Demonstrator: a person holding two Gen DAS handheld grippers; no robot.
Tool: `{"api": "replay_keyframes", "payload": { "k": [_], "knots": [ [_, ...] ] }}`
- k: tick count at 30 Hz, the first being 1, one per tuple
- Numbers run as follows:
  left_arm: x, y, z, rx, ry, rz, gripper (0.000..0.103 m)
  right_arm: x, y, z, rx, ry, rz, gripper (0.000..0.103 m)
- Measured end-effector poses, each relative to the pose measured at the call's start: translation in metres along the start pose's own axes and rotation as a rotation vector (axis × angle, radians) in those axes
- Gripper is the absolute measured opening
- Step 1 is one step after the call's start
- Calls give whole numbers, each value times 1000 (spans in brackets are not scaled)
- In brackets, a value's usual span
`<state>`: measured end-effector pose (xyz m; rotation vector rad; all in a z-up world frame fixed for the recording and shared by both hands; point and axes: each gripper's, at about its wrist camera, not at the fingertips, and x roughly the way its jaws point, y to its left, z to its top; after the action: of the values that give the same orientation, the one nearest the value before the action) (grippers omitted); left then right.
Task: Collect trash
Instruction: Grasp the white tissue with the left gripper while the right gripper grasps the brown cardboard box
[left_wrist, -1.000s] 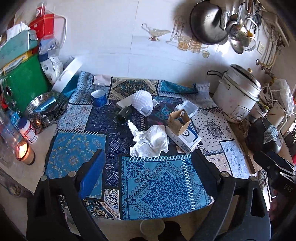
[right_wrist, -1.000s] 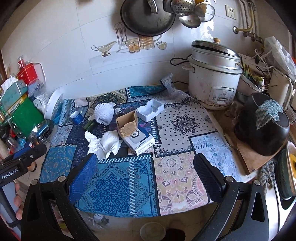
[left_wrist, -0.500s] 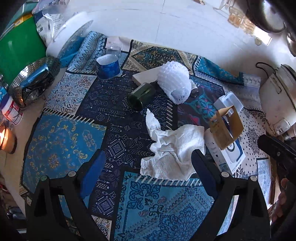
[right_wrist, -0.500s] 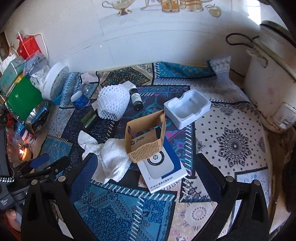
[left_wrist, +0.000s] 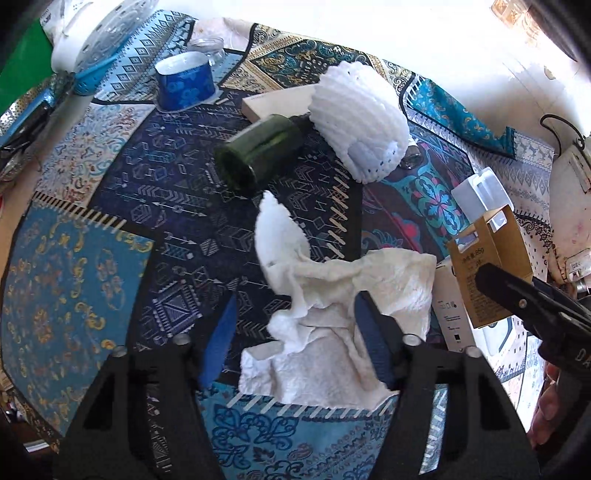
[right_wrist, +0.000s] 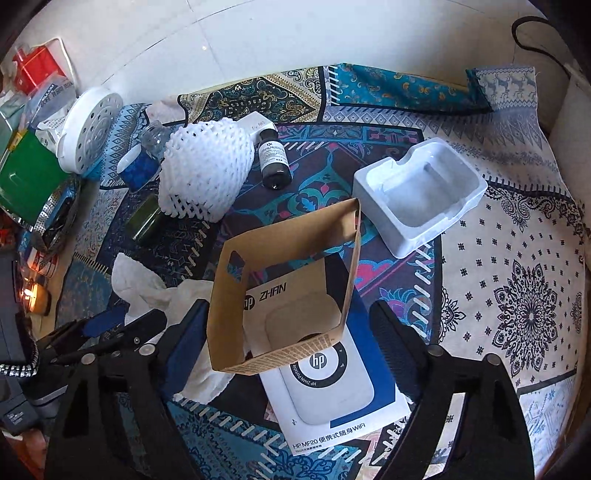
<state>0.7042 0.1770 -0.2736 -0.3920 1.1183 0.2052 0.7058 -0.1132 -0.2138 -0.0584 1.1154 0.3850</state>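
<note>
A crumpled white paper towel (left_wrist: 332, 295) lies on the patterned cloth (left_wrist: 92, 280). My left gripper (left_wrist: 295, 297) straddles it with its jaws closing; the right pad touches the towel and the left pad stands clear. A brown cardboard sleeve (right_wrist: 280, 288) stands on a white and blue HP box (right_wrist: 332, 391). My right gripper (right_wrist: 286, 303) has the sleeve between its closing jaws, and the pads do not press on it. A white foam net (left_wrist: 358, 122), a lying green bottle (left_wrist: 258, 151), a blue cup (left_wrist: 184, 81) and a white plastic tray insert (right_wrist: 417, 195) lie farther back.
A small dark bottle (right_wrist: 273, 158) stands by the foam net. A lit candle (right_wrist: 35, 299), a metal strainer (right_wrist: 51, 218) and a green box (right_wrist: 26, 177) crowd the left edge. A white cooker (left_wrist: 569, 206) stands at the right, against the tiled wall.
Both grippers have come down and forward to the cloth, and their jaws have narrowed. The left now straddles the paper towel, the right the cardboard sleeve.
</note>
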Motion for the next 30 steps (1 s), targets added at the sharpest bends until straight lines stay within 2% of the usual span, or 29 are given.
{"api": "replay_keyframes", "payload": {
  "k": [5,7,9,12,20,30],
  "knots": [
    [5,-7,2,10,13,-31,35,-4,-2,0,13,-17,7,65],
    [7,-8,3,10,18,-46,21,-8,-1,-2,8,-32,0,64],
    [8,-9,3,9,27,-57,10,-12,0,-4,6,-38,-2,61],
    [8,-9,1,6,34,-72,5,-19,1,-5,11,-54,-3,60],
    [-22,-4,-13,20,-9,-100,2,-52,14,-22,51,-119,-28,59],
    [-105,6,-37,188,-146,-156,2,-104,43,-74,162,-246,-102,59]
  ]
}}
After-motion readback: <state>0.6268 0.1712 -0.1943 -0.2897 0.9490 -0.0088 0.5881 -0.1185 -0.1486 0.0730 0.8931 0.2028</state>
